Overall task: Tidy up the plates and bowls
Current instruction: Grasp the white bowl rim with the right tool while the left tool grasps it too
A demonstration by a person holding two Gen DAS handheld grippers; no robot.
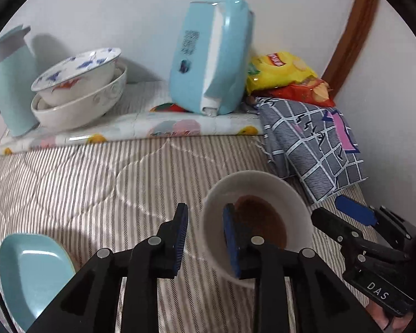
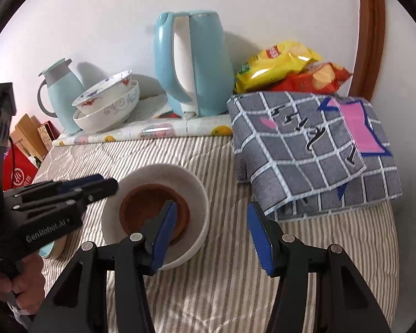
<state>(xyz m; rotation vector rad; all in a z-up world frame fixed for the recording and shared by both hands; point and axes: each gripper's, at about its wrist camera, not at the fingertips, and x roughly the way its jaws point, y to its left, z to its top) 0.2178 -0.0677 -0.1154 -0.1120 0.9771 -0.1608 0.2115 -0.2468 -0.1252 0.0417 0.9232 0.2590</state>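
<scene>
— White bowl (image 1: 256, 222), brown inside, sits on the striped bed cover (image 1: 83, 188), in front of the folded grey cloth (image 2: 313, 149). Why is the left gripper (image 1: 205, 238) astride its rim?

— One of its fingers (image 1: 231, 238) is inside the bowl and the other outside, so the near wall lies between them. The gap is narrow, yet the pads do not look pressed on the rim; I read that as a loose straddle, not a grip.

— And the right gripper (image 2: 212, 230)?

— About half open, holding nothing. Its left finger hangs over the bowl's brown floor, the other past the rim, over the bed cover on the cloth side. That suits taking the wall on its own side, though I can't say that is the plan.

— Where would the bowl go?

— Probably to the stack (image 2: 108, 105): a flowered bowl tilted inside a larger white one, on the patterned mat (image 1: 130, 127) behind the bowl, between the jug (image 2: 61, 94) and the kettle (image 2: 192, 63). Nesting keeps the dishes together by the wall.

— Anything else to sort?

— A pale blue dish (image 1: 30, 274) lies left of the bowl, near the left gripper, part hidden. Crisp packets (image 2: 285, 66) lie behind the cloth.
</scene>
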